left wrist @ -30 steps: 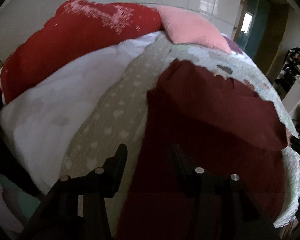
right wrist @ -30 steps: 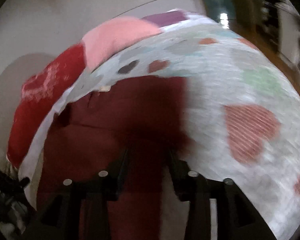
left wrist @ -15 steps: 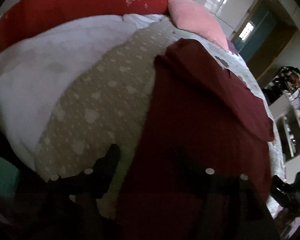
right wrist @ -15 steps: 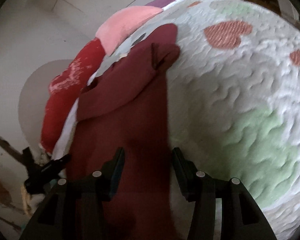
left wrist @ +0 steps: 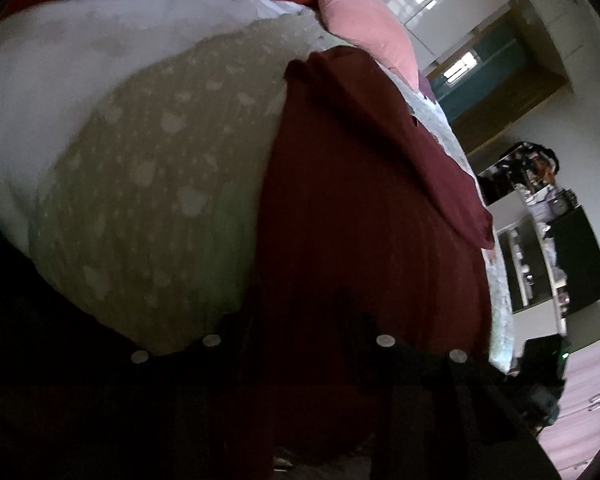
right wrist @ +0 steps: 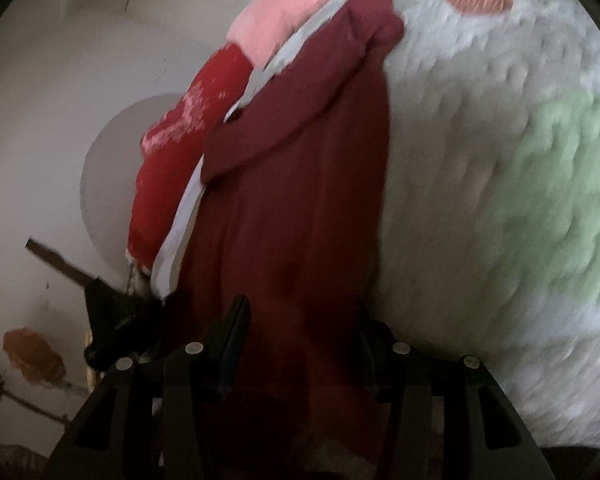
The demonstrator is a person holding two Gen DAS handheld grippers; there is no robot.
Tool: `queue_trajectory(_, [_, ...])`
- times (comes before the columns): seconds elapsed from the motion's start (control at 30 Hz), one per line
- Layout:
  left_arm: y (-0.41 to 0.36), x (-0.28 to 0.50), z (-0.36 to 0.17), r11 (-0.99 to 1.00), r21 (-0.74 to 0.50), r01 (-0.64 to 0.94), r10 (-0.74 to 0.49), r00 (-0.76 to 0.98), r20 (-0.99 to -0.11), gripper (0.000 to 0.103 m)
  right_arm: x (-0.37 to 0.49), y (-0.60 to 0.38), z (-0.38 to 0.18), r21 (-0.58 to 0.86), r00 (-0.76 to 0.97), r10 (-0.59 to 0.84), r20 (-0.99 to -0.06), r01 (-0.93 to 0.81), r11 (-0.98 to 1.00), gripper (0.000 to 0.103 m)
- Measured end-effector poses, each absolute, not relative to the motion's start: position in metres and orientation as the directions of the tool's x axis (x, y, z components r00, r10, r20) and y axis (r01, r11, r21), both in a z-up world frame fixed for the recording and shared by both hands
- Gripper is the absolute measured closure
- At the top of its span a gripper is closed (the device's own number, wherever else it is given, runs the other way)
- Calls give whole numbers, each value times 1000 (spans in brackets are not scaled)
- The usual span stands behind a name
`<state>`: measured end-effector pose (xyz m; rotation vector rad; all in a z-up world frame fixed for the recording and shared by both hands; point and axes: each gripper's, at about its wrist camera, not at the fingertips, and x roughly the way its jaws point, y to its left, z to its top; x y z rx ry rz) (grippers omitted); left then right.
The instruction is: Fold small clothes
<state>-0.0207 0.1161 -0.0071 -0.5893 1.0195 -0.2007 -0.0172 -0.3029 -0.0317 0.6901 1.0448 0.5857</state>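
Observation:
A dark maroon garment (left wrist: 364,208) lies spread on the bed, its far part folded over as a flap. It also shows in the right wrist view (right wrist: 300,208). My left gripper (left wrist: 296,304) is low at the garment's near left edge, its jaws apart, with the cloth's edge between the dark fingers. My right gripper (right wrist: 300,312) is at the near edge on the right side, jaws apart, with maroon cloth running between the fingers (right wrist: 236,324). The left gripper also shows in the right wrist view (right wrist: 116,316).
The bed has a white quilt with green and red hearts (right wrist: 500,160), a beige star-print blanket (left wrist: 160,168), a white blanket (left wrist: 60,68), a red pillow (right wrist: 188,128) and a pink pillow (left wrist: 364,24). Shelves and a cabinet (left wrist: 560,248) stand at the right.
Both grippers have dropped lower and closer to the garment's near edge; the cloth now runs between each pair of fingers. The garment itself has not shifted.

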Motion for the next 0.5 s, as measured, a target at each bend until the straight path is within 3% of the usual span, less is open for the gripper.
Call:
queue_trajectory(0.23, [110,-30,-19,807,-582,-101,-458,514,-725,65,-34,-277,-60,753,265,748,-609,-105,650,51])
queue_trajectory(0.5, [96,-32,-25,808,-580,-105,-463,497,-734,54,-35,-275,-58,739,262,735,-625,-102,665,51])
